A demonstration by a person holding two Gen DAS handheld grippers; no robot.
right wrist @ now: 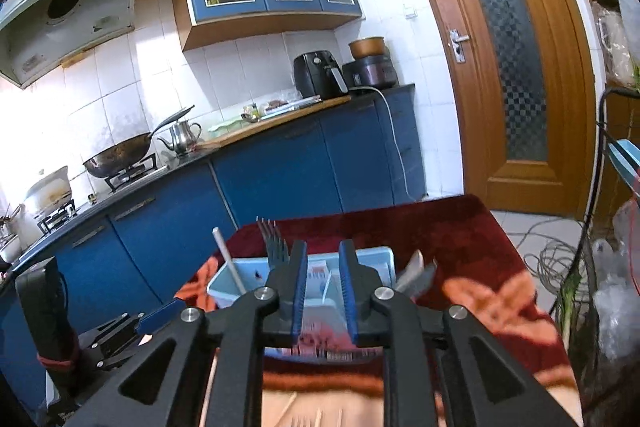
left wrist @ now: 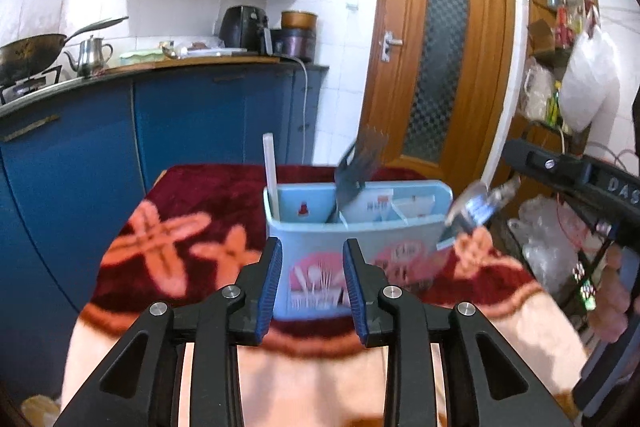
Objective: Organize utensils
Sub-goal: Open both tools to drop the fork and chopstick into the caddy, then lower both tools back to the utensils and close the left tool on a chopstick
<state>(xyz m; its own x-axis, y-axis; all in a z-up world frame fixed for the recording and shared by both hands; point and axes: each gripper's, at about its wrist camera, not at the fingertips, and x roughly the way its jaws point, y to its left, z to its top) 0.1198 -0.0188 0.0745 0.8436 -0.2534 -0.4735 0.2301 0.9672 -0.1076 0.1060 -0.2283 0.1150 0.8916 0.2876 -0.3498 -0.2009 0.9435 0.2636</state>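
A light blue utensil holder stands on the red patterned cloth of the table. A metal fork and a white stick stand in it. A blurred spoon is at the holder's right end. My left gripper is open and empty just in front of the holder. In the right wrist view the holder sits beyond my right gripper, which is open and empty, with the fork, the white stick and the spoon around it.
Blue kitchen cabinets and a counter with a wok and kettle run behind the table. A wooden door is at the back right. Shelves and bags crowd the right. Cables lie on the floor.
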